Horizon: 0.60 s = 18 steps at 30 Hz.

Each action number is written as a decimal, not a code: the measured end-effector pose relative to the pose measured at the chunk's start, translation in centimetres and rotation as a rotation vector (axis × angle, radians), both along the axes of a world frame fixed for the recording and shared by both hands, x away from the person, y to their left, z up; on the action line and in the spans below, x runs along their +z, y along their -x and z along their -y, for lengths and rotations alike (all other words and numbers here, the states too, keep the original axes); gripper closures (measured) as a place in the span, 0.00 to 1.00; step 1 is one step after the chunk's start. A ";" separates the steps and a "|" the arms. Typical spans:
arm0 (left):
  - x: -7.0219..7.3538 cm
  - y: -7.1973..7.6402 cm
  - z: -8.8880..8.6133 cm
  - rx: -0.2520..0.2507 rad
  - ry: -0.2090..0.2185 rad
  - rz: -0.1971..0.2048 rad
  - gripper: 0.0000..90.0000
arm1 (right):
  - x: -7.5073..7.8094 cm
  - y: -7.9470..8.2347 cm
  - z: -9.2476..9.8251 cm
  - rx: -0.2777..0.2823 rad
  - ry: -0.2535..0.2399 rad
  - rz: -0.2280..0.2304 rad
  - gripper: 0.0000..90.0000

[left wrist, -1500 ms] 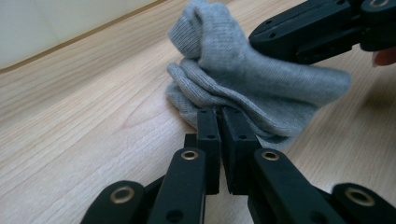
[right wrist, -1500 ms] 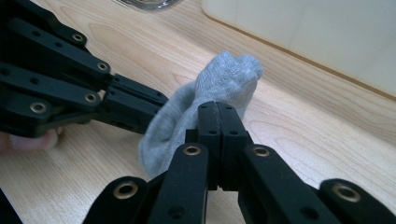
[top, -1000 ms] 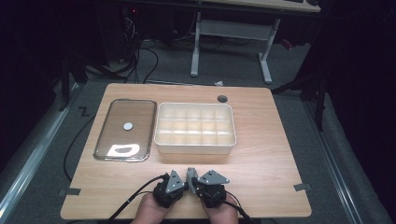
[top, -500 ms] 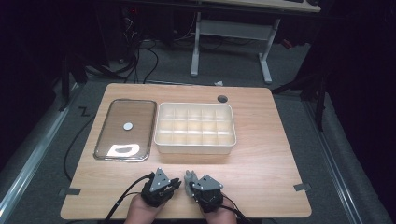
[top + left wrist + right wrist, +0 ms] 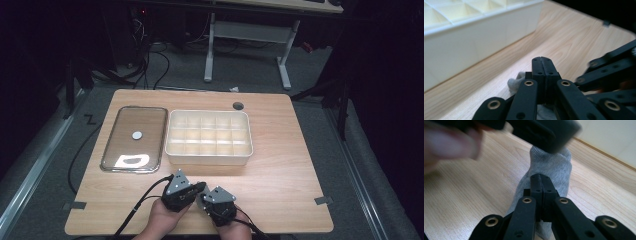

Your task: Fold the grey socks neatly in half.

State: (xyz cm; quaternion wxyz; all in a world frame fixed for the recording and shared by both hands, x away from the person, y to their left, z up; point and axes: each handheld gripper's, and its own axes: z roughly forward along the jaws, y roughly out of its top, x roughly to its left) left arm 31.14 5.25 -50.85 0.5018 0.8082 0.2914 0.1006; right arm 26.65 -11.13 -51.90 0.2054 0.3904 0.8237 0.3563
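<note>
At the bottom centre of the high view, both tools, left (image 5: 199, 188) and right (image 5: 203, 200), pinch a grey sock (image 5: 549, 167) on the desk (image 5: 280, 165).

Table (image 5: 280, 150) lit from above, surroundings dark; glare patch on tray (image 5: 131, 161) near left edge. Right gripper view: foreground hand (image 5: 446, 142) blurred.

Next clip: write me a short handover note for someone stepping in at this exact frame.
Left gripper: jaws shut, a bit of grey sock showing beside and under them; whether it pinches the fabric is unclear.
Right gripper: jaws shut, over the sock; grip also unclear.
The sock lies on the table near the front edge, just short of the white divided box.
The box's compartments look empty; its lid lies left of it.
Left, likely: sock into the box.
</note>
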 end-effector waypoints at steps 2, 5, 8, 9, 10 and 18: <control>-1.2 -0.5 -0.3 0.019 -0.051 0.004 1.00 | 0.0 0.0 0.0 0.001 -0.001 0.002 1.00; -2.3 -1.6 -1.2 0.042 -0.029 -0.056 1.00 | -0.1 0.0 0.0 0.005 -0.005 0.004 1.00; -2.4 -1.8 -1.0 0.053 -0.046 -0.060 1.00 | 0.0 -0.1 0.0 0.011 -0.004 0.004 1.00; -2.4 -1.8 -1.0 0.052 -0.050 -0.063 1.00 | 0.1 -0.3 0.0 0.017 0.000 0.000 1.00; -2.4 -1.8 -0.9 0.047 -0.063 -0.071 1.00 | 0.5 -0.2 0.0 0.012 0.003 -0.007 0.96; -2.5 -1.8 -0.5 0.057 -0.125 -0.080 1.00 | -0.4 1.2 -0.4 0.039 0.020 -0.047 1.00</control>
